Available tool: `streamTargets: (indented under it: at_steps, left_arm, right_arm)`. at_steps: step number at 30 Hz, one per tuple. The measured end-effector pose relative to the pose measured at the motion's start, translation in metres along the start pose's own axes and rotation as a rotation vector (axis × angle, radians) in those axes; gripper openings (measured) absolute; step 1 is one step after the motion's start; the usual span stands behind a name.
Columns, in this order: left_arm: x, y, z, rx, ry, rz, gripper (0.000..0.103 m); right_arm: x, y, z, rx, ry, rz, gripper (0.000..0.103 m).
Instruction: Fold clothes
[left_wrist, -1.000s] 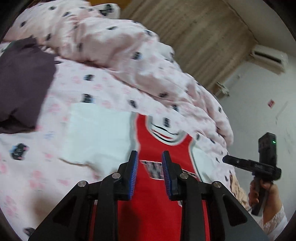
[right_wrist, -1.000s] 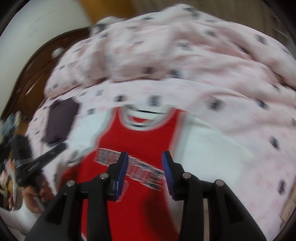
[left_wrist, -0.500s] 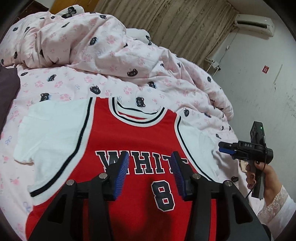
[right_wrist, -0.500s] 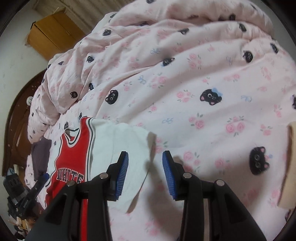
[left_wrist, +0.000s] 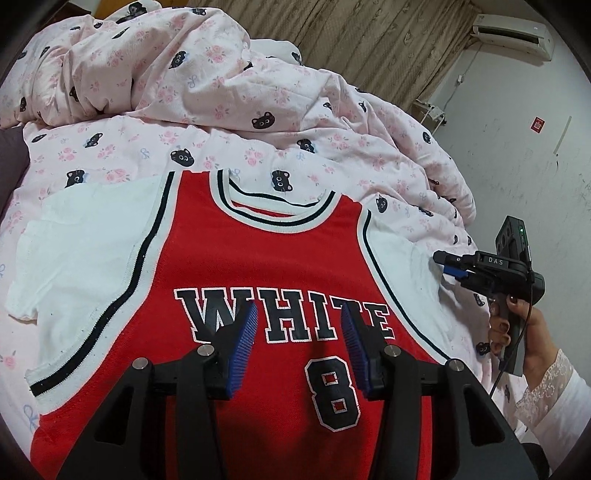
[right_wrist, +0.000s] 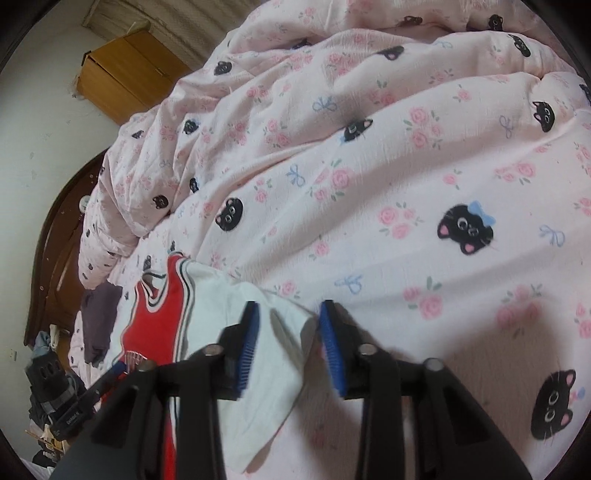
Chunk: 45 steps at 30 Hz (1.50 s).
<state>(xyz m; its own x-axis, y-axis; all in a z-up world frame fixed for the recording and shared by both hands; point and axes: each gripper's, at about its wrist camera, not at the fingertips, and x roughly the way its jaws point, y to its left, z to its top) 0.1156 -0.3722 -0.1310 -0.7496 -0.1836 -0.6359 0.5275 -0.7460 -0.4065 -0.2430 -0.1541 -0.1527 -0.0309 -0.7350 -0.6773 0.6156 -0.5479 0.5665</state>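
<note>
A red jersey-style shirt (left_wrist: 266, 266) with white sleeves, "WHITE" and "8" on the chest, lies flat and face up on the bed. My left gripper (left_wrist: 297, 343) is open and empty, hovering above the chest lettering. My right gripper (right_wrist: 290, 339) is open and empty, low over the outer edge of the shirt's right white sleeve (right_wrist: 266, 354). In the left wrist view the right gripper (left_wrist: 448, 264) shows at the right, its tips by that sleeve (left_wrist: 402, 266). The left gripper (right_wrist: 110, 373) shows at the lower left of the right wrist view.
The bed has a pink sheet with black cats (right_wrist: 424, 229) and a bunched duvet (left_wrist: 192, 70) behind the shirt. A dark purple garment (right_wrist: 98, 317) lies by the headboard (right_wrist: 51, 266). A wooden cabinet (right_wrist: 125, 74), curtain (left_wrist: 369, 40) and white wall (left_wrist: 517, 147) surround the bed.
The left gripper has swung from the shirt's left side to centre over its chest and opened wider. The right gripper has moved right and down to the right sleeve's edge.
</note>
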Motion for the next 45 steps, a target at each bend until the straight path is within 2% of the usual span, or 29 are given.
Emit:
streamTargets:
  at_steps: [1, 4, 10, 18, 21, 22, 23, 24, 28, 31, 37, 41, 42, 44, 45]
  left_arm:
    - [0.000, 0.000, 0.000, 0.000, 0.002, 0.000, 0.042]
    - [0.000, 0.000, 0.001, -0.004, 0.005, 0.000, 0.042]
    - [0.000, 0.001, 0.000, -0.007, 0.007, 0.000, 0.042]
    - [0.002, 0.004, 0.000, -0.016, 0.017, 0.000, 0.042]
    - [0.001, 0.004, 0.001, -0.018, 0.016, -0.001, 0.042]
    - [0.001, 0.004, 0.001, -0.019, 0.015, -0.002, 0.042]
    - [0.000, 0.004, 0.001, -0.019, 0.014, -0.003, 0.042]
    - [0.000, 0.004, 0.001, -0.019, 0.013, -0.004, 0.042]
    - [-0.002, 0.004, 0.002, -0.021, 0.008, -0.008, 0.042]
    - [-0.004, 0.003, 0.002, -0.022, 0.004, -0.010, 0.042]
    - [-0.007, 0.003, 0.000, -0.022, 0.000, -0.012, 0.042]
    - [-0.009, 0.003, 0.000, -0.025, 0.000, -0.011, 0.042]
    - [-0.009, 0.004, 0.000, -0.026, 0.000, -0.011, 0.042]
    - [-0.010, 0.005, 0.000, -0.028, 0.000, -0.010, 0.042]
    - [-0.010, 0.006, 0.000, -0.029, -0.001, -0.010, 0.042]
  right_arm:
    - [0.000, 0.000, 0.001, -0.003, 0.002, 0.000, 0.012]
    - [-0.002, 0.004, 0.005, -0.021, -0.002, -0.011, 0.008]
    - [-0.006, 0.013, 0.014, -0.051, -0.038, -0.055, 0.008]
    - [0.020, 0.014, 0.017, -0.075, 0.024, -0.181, 0.009]
    - [0.014, 0.011, 0.013, -0.064, 0.008, -0.216, 0.022]
    - [0.007, 0.011, 0.012, -0.060, -0.012, -0.229, 0.036]
    - [0.000, 0.012, 0.010, -0.060, -0.028, -0.236, 0.041]
    - [-0.007, 0.012, 0.007, -0.063, -0.038, -0.236, 0.041]
    - [-0.037, 0.016, -0.017, -0.030, -0.033, -0.173, 0.041]
    - [-0.049, 0.016, -0.040, 0.023, -0.008, -0.091, 0.041]
    - [-0.035, 0.012, -0.082, 0.154, 0.094, 0.016, 0.041]
    - [-0.020, 0.010, -0.089, 0.201, 0.101, 0.037, 0.040]
    - [-0.018, 0.010, -0.090, 0.204, 0.100, 0.037, 0.039]
    - [-0.014, 0.011, -0.090, 0.190, 0.100, 0.024, 0.025]
    - [-0.013, 0.012, -0.090, 0.185, 0.103, 0.016, 0.021]
